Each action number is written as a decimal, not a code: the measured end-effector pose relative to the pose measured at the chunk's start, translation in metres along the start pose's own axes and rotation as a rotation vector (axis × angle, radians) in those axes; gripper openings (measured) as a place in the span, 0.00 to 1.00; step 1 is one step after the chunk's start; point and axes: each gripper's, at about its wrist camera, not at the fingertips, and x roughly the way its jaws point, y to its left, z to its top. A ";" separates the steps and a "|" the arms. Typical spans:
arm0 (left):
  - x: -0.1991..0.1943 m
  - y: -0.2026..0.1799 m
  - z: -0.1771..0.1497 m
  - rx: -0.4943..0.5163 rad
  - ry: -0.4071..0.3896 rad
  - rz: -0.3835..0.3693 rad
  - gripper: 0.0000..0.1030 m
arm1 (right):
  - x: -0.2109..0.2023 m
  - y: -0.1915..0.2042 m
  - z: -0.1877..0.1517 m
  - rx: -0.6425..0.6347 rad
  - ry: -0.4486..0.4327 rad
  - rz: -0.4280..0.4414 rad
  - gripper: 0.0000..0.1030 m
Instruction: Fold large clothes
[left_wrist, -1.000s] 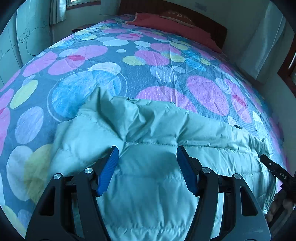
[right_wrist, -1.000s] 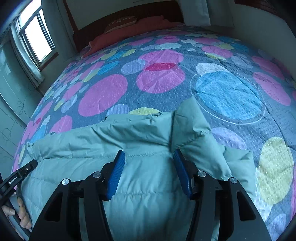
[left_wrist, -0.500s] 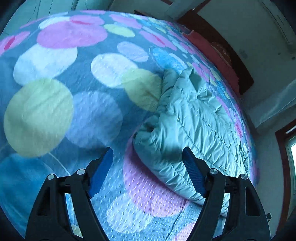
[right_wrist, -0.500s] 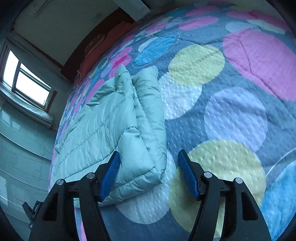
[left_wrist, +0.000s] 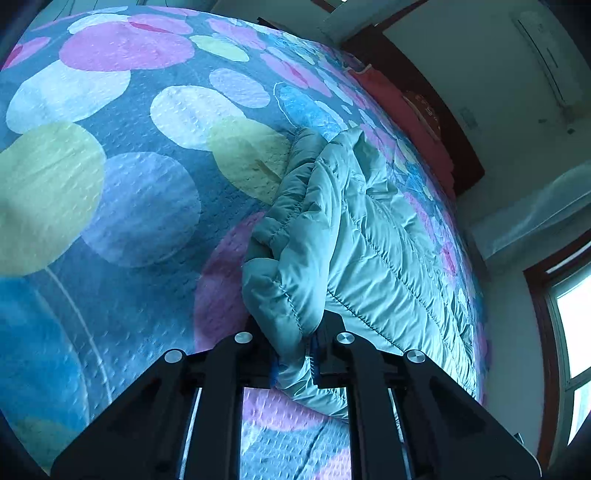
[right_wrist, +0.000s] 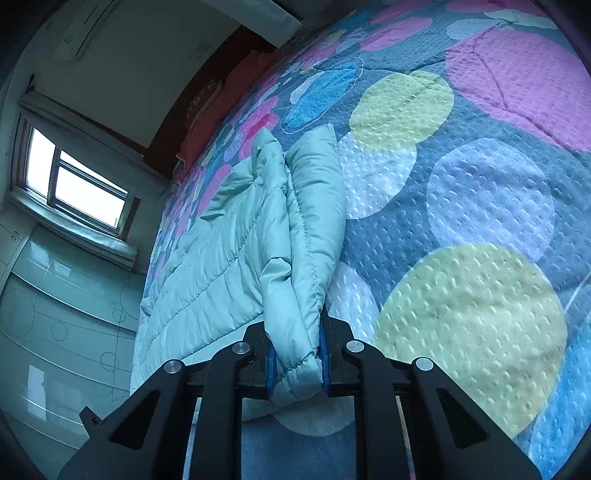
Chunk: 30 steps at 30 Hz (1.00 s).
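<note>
Both grippers have swung outward since a second ago; left gripper (left_wrist: 295, 360) and right gripper (right_wrist: 295, 363) jaws have just closed, clamped on the jacket's (left_wrist: 369, 240) near corners for folding.

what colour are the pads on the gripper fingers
Blue pads, clearest in the right wrist view, pinching the pale green puffer jacket.

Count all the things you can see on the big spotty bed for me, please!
Puffy green jacket: 1
Red pillow at the far end: 1
Grippers pinching the jacket, left gripper and right gripper: 2
Total: 4, all on the spotty bedspread.
</note>
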 end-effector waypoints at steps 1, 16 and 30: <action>-0.006 0.002 -0.003 0.001 0.004 0.000 0.11 | -0.004 -0.001 -0.003 0.000 0.005 0.001 0.16; -0.084 0.059 -0.065 -0.031 0.059 -0.008 0.11 | -0.060 -0.025 -0.071 0.016 0.088 0.006 0.16; -0.092 0.068 -0.073 0.020 0.070 0.060 0.38 | -0.077 -0.039 -0.071 0.007 0.076 -0.049 0.34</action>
